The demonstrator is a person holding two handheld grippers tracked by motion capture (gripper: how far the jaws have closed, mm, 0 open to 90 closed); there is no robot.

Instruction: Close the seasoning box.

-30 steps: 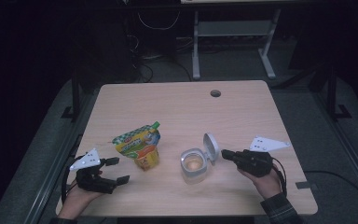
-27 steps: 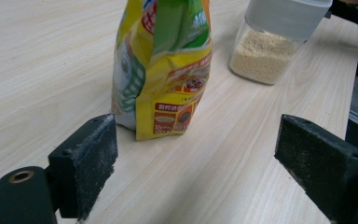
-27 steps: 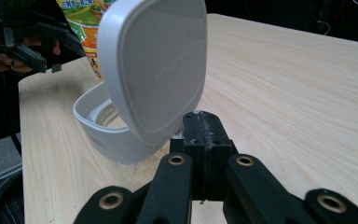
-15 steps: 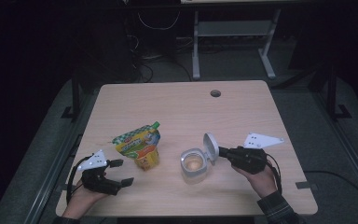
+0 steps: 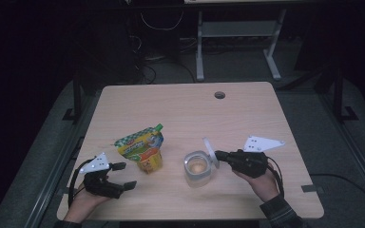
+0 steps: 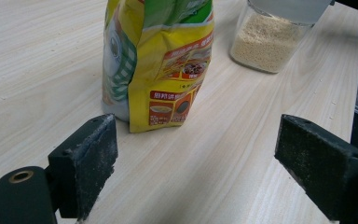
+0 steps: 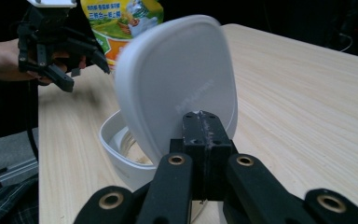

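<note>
Dim, grainy high view; brighter, sharper gripper views with blurred backgrounds.

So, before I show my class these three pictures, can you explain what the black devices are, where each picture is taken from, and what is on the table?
A person sits at a pale wooden table with hand-held black tongs in each hand. One picture looks down from above. The other two come from small cameras that ride on the tongs and look along their jaws.

On the table stand a yellow and green stand-up food pouch and a clear glass jar of pale grains.

The right tongs are shut on the jar's white plastic hinged lid, holding it raised so the jar is open.

The left tongs are open, holding nothing, and point at the pouch from nearby.
</note>
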